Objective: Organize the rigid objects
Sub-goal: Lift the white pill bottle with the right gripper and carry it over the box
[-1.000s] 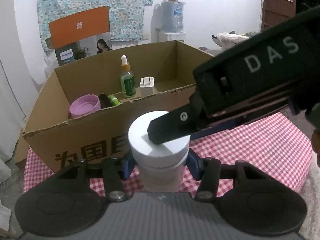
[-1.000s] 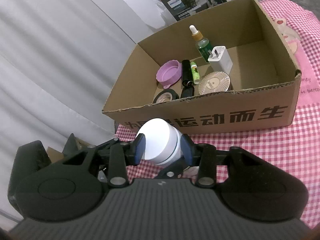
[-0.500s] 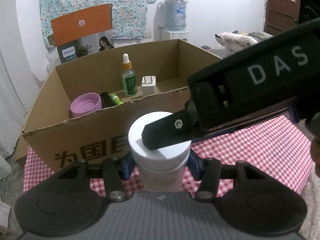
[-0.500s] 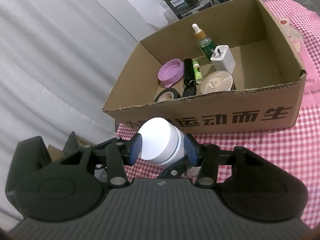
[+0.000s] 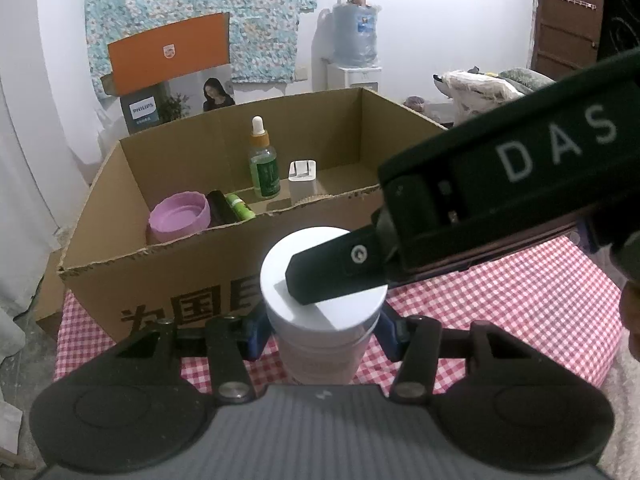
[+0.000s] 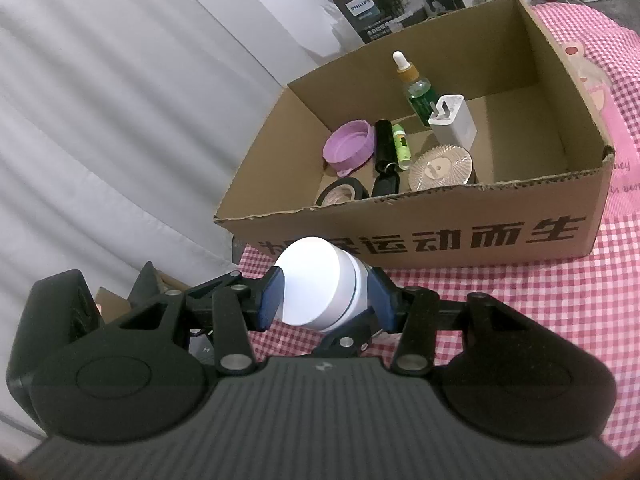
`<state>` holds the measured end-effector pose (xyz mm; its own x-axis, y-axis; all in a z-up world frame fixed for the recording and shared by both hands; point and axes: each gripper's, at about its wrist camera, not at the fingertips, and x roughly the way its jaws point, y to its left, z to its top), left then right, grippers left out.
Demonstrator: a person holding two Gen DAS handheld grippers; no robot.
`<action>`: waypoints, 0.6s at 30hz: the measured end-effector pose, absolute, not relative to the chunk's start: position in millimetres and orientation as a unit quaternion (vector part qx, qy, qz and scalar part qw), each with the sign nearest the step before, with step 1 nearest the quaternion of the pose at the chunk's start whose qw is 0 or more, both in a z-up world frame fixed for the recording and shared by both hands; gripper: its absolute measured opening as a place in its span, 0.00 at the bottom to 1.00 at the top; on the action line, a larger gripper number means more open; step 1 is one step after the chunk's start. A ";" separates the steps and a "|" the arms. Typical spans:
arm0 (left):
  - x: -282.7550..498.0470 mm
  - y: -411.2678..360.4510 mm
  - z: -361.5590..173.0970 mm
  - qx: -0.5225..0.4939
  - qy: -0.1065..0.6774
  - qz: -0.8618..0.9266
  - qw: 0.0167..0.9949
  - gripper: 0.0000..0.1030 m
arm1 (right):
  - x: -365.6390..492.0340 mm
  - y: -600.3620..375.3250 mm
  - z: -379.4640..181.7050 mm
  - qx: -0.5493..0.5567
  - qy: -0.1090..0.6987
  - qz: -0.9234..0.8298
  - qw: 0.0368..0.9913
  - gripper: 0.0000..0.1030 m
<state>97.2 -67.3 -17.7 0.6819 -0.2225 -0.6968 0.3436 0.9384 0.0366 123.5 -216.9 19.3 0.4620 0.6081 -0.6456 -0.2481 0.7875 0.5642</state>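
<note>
- The left gripper (image 5: 323,330) pinches a white jar (image 5: 320,344) by its body, blue pads tight against both sides, holding it upright above the red checked tablecloth (image 5: 500,304).
- The right gripper (image 6: 326,298) has its pads on either side of the jar's lid (image 6: 316,284); its jaws have just been opening a little, and I cannot tell whether they press on the lid.
- From the left camera, one black finger (image 5: 332,272) of the right gripper lies across the lid top.
- Just behind the jar stands an open cardboard box (image 6: 460,236) on the cloth.
- Inside it: a purple bowl (image 6: 352,148), a black tube (image 6: 384,144), a small green tube (image 6: 401,146), a round patterned disc (image 6: 440,168), a roll of black tape (image 6: 342,194), a white charger (image 6: 454,120) and a green dropper bottle (image 6: 416,88) standing upright.
</note>
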 end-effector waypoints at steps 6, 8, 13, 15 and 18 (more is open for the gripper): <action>93.9 -68.2 -13.9 0.083 0.363 -0.154 0.915 0.52 | 121.7 -216.4 23.0 0.199 0.447 0.259 0.833 0.45; 92.4 -68.8 -12.9 0.083 0.362 -0.154 0.916 0.52 | 120.9 -216.6 23.8 0.199 0.446 0.259 0.834 0.45; 89.4 -69.2 -9.9 0.083 0.359 -0.153 0.917 0.52 | 118.7 -216.0 26.5 0.197 0.442 0.260 0.835 0.45; 88.0 -69.3 -8.8 0.083 0.358 -0.153 0.918 0.52 | 118.2 -215.6 27.5 0.196 0.441 0.261 0.836 0.45; 87.1 -70.0 -7.9 0.084 0.356 -0.152 0.918 0.52 | 117.3 -215.6 28.8 0.195 0.439 0.262 0.837 0.45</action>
